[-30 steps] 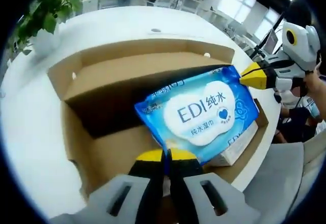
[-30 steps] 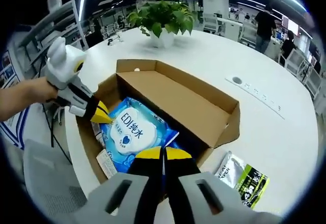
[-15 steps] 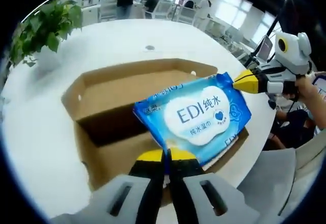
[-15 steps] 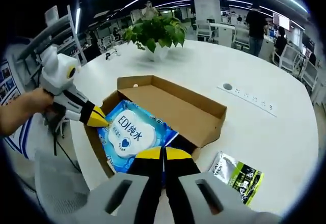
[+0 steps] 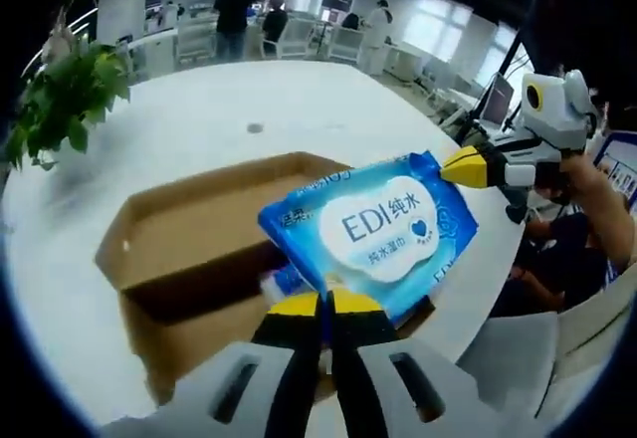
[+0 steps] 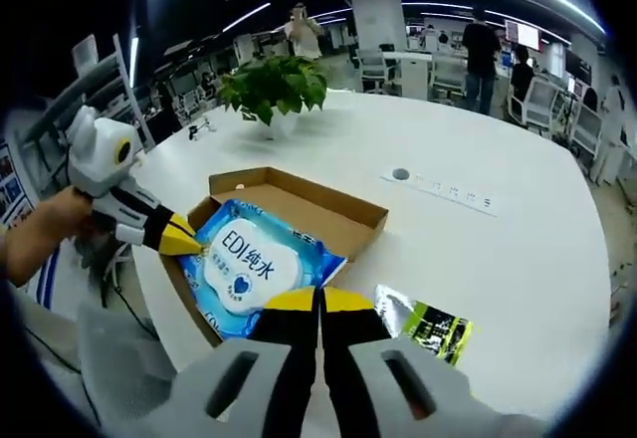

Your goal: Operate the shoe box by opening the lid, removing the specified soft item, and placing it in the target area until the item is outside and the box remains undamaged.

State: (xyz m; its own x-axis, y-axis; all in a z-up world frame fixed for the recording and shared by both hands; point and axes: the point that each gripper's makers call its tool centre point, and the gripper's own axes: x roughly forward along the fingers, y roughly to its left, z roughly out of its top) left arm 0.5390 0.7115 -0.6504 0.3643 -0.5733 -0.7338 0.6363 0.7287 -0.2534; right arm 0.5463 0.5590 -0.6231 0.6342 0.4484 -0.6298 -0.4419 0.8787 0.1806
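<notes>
A blue and white wet-wipe pack [image 5: 376,231] printed "EDI" hangs above the open brown cardboard shoe box [image 5: 179,234]. My left gripper [image 5: 324,306] is shut on the pack's near edge. My right gripper [image 5: 455,170] comes in from the right, shut on the pack's far corner. In the right gripper view the pack [image 6: 247,264] hovers over the box [image 6: 314,199], my right gripper [image 6: 319,302] pinches its near edge, and my left gripper [image 6: 186,246], held by a hand, grips its left corner.
The box sits on a round white table [image 6: 498,249]. A green and silver pouch [image 6: 426,323] lies right of the box, and a potted plant [image 6: 271,86] stands behind it. Another blue and white item [image 5: 282,281] lies inside the box. People stand in the far background.
Both grippers have risen with the wipe pack held between them. The pack has come up out of the box, which now looks smaller and lower in both views.
</notes>
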